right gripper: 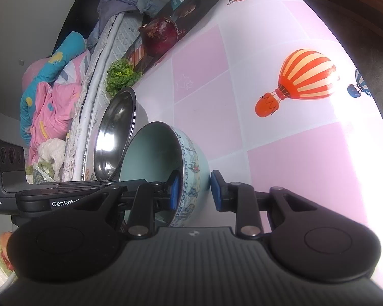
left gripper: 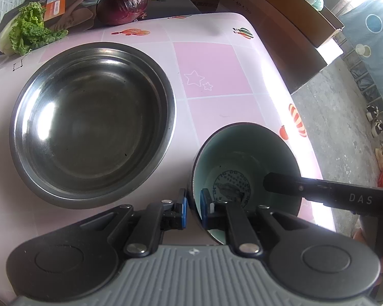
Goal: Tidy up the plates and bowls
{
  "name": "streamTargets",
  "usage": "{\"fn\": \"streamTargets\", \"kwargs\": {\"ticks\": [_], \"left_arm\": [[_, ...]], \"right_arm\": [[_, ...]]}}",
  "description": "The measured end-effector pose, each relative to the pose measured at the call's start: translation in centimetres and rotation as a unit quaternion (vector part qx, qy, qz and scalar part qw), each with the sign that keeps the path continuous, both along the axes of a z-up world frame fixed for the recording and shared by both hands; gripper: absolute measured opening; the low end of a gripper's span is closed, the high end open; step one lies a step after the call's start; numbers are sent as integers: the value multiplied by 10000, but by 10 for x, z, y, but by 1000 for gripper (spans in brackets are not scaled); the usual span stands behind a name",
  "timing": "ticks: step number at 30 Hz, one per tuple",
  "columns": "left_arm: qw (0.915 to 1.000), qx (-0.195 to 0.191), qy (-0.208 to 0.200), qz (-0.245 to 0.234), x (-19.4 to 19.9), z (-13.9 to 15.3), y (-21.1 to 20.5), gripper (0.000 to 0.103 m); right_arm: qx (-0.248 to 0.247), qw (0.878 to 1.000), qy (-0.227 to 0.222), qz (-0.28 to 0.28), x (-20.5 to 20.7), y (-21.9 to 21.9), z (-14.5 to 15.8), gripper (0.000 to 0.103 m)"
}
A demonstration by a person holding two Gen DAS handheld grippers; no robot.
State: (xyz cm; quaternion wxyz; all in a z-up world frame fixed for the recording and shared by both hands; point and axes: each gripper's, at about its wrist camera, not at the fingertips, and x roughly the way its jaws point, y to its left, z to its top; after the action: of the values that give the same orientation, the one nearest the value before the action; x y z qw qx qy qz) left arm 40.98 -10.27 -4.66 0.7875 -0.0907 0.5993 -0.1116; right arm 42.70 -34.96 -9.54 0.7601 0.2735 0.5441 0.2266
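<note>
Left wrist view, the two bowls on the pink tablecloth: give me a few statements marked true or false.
1. The ceramic bowl sits inside the steel bowl. False: it is beside it, not in it.
2. The left gripper is clamped on the ceramic bowl's rim, one finger inside and one outside. True.
3. The steel bowl is empty. True.
4. The red onion lies in the steel bowl. False: it lies beyond the bowl, on dark packaging.

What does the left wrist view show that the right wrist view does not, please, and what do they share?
Only the left wrist view shows the steel bowl's whole inside, the ceramic bowl's patterned bottom, and the floor. Only the right wrist view shows the ceramic bowl's painted outer wall, the bedding and the large balloon print. Both show the two bowls, onion, lettuce and pink tablecloth.
</note>
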Motion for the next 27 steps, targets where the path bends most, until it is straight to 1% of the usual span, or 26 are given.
{"fn": "streamTargets", "kwargs": {"ticks": [11, 15, 18, 22, 27], "left_arm": [[10000, -37, -57, 19, -3, 5, 3, 11], [9999, -88, -77, -37, -3, 6, 2, 11], [9999, -34, -94, -115, -3, 3, -3, 12], [9996, 17, -130, -260, -1, 1, -6, 12], [9980, 158, -236, -568, 0, 2, -12, 12]], "right_arm": [[-22, 10000, -19, 7, 3, 0, 4, 25], [-192, 9998, -108, 29, 2, 4, 7, 24], [-327, 9993, -158, 32, 1, 5, 6, 23], [-259, 9996, -150, 24, -1, 0, 4, 23], [-216, 9996, -147, 92, -4, -3, 3, 25]]}}
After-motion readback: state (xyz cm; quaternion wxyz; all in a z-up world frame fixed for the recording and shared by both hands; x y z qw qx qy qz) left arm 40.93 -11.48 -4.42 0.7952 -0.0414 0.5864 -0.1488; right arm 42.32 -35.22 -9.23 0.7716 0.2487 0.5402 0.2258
